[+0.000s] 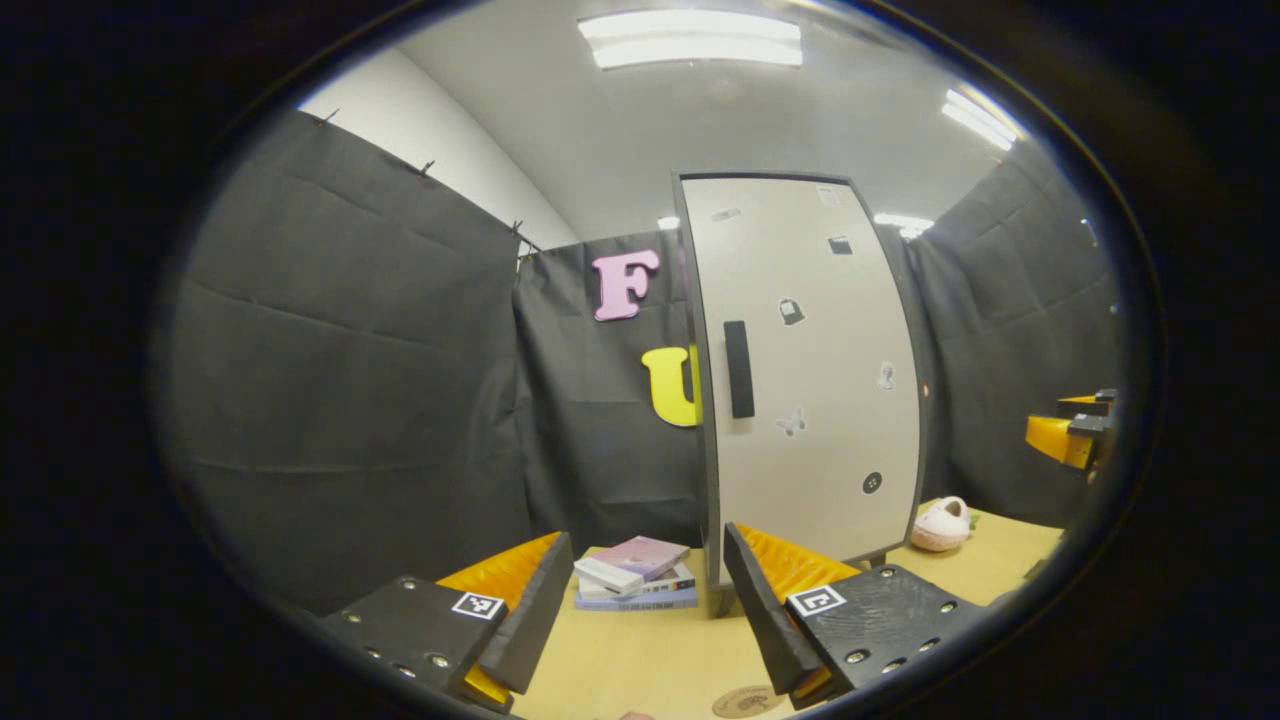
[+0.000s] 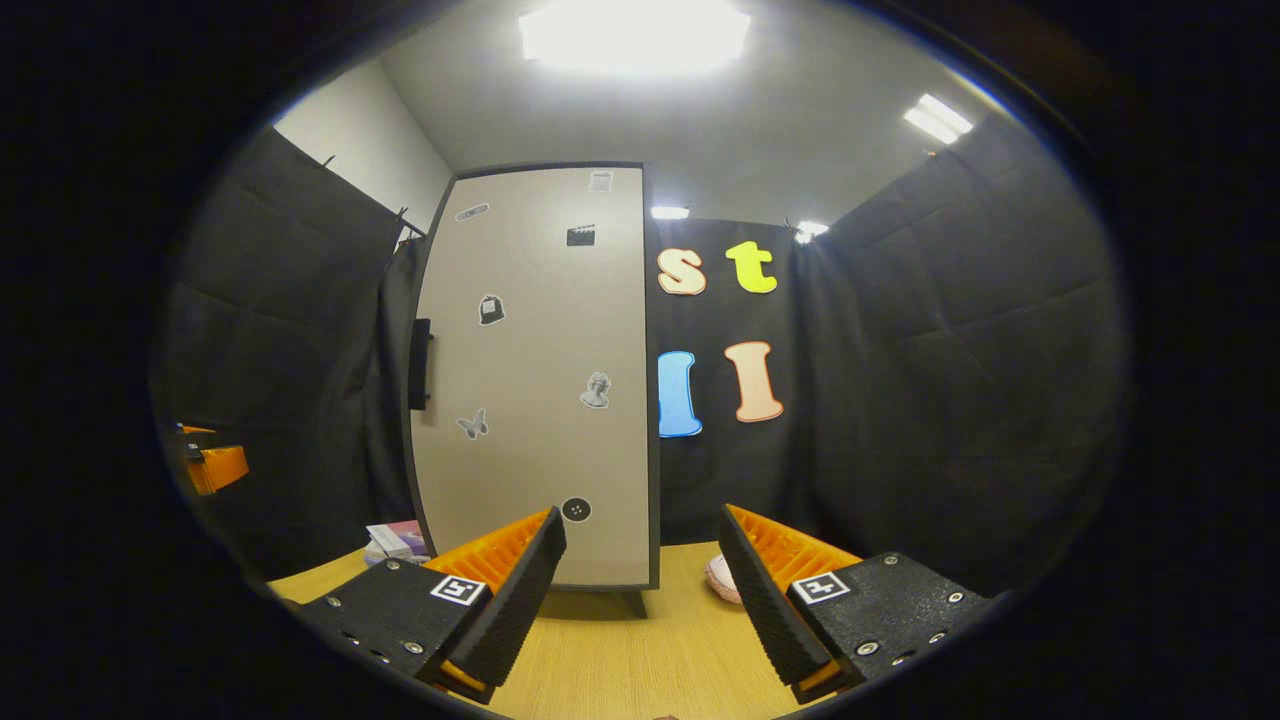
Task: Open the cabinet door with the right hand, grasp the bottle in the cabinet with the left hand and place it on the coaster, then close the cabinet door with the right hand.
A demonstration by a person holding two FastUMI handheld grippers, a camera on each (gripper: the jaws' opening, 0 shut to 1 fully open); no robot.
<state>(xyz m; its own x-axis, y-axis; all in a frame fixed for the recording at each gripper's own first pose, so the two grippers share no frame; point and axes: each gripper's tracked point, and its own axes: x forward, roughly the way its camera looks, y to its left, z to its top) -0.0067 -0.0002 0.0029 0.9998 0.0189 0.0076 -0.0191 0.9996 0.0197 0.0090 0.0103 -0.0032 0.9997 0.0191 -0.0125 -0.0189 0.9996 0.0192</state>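
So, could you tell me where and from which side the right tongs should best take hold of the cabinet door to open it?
Probably the dark vertical handle by the left edge of the closed cabinet door. It stands proud of the flat panel, as its side profile shows in the right gripper view. Bring the open right tongs straight at the door's front, one finger on either side of the bar.

A: Left gripper [image 1: 640, 610], build?
B: Two wedge-shaped fingers with ribbed inner faces. Each sits on a flat black block, textured, with silver screws near the outer edge. A small square black-and-white marker tag sits on top of each block.

A: Right gripper [image 2: 640, 590]?
B: Same pattern: ribbed wedges, black blocks, screws, one marker tag per side. Its housing also shows at the far edge of the left gripper view, partly cut off.
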